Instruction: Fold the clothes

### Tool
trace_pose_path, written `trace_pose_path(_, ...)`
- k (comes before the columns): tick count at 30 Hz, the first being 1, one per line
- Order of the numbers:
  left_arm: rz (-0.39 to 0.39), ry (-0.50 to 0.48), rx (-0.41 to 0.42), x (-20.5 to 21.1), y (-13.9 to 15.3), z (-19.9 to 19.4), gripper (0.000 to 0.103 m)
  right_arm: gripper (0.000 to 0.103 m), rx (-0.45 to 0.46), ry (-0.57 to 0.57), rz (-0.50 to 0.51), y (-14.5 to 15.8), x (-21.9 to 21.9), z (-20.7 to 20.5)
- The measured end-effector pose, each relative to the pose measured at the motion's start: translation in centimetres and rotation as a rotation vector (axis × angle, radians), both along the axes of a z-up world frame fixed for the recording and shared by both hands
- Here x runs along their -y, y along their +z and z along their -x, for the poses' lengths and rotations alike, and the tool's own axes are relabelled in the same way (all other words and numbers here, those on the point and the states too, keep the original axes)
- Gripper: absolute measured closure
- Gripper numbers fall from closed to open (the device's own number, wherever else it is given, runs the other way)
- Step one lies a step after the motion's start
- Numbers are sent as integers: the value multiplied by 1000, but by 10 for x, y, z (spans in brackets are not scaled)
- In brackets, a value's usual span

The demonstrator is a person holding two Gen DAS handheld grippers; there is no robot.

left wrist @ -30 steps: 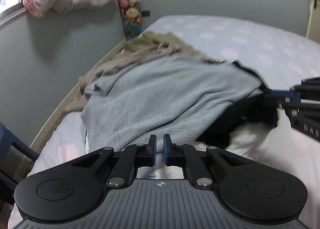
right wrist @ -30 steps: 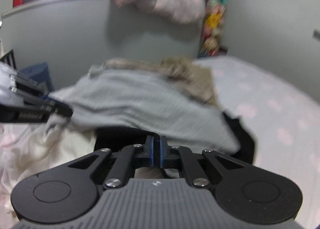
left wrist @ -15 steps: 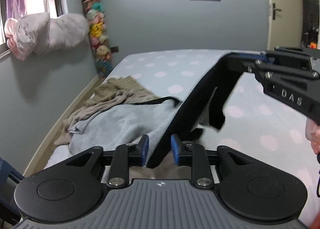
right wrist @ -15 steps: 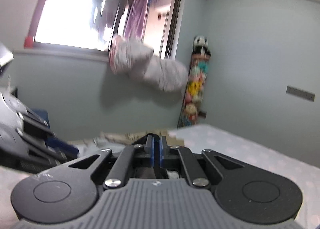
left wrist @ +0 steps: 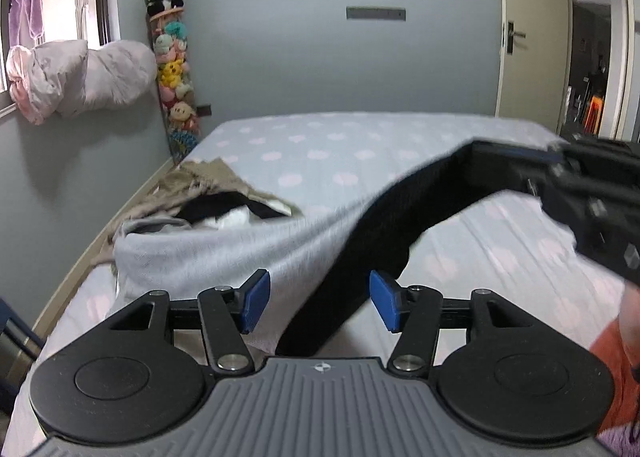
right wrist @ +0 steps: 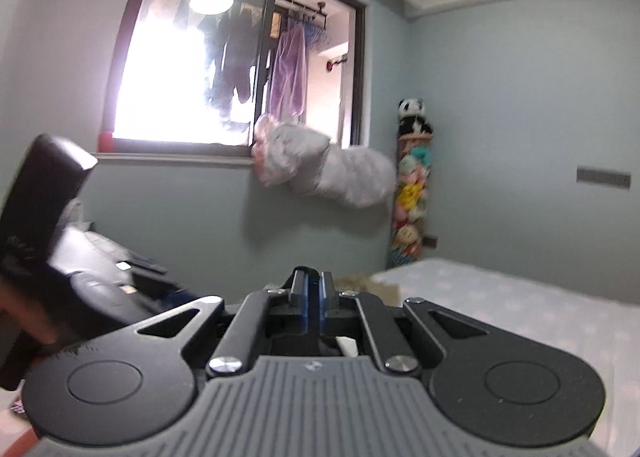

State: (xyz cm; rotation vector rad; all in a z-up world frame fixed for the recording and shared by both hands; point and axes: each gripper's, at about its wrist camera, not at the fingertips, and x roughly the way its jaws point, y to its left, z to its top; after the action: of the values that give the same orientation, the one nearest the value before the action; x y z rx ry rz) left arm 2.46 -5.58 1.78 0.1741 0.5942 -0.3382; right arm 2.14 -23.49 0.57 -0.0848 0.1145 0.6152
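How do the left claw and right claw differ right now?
The left claw is open, its blue pads spread wide; the right claw is shut, pads nearly together. The black garment passes loosely between the left claw's pads, untouched, while the right claw pinches its raised end. The left claw sits low over the grey sweater; the right claw is held higher. Both share blue pads and black linkages.

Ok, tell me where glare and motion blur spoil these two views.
Right wrist view: the window is blown out white, and the left tool's body is smeared at the left edge. Left wrist view: evenly lit, but the right tool and the black garment it holds are motion-blurred; straight edges bow from the fisheye.
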Motion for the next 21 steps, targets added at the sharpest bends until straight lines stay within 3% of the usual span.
trace_pose_path(6, -37, -9, -27, 15, -19, 26, 50, 97, -82, 7, -36, -23, 6, 38)
trace_pose_path(11, 0, -25, 29, 24, -8, 39, 50, 97, -3, 48, -29, -21, 9, 69)
trace_pose_path(16, 18, -36, -23, 33, -11, 38, 86, 97, -26, -10, -33, -27, 26, 73)
trace_pose_path(18, 28, -34, -65, 34, -20, 33, 94, 97, -97, -41, -33, -38, 34, 70)
trace_pose_path(21, 48, -24, -104, 35, -32, 30, 99, 96, -194, -74, -25, -52, 39, 63)
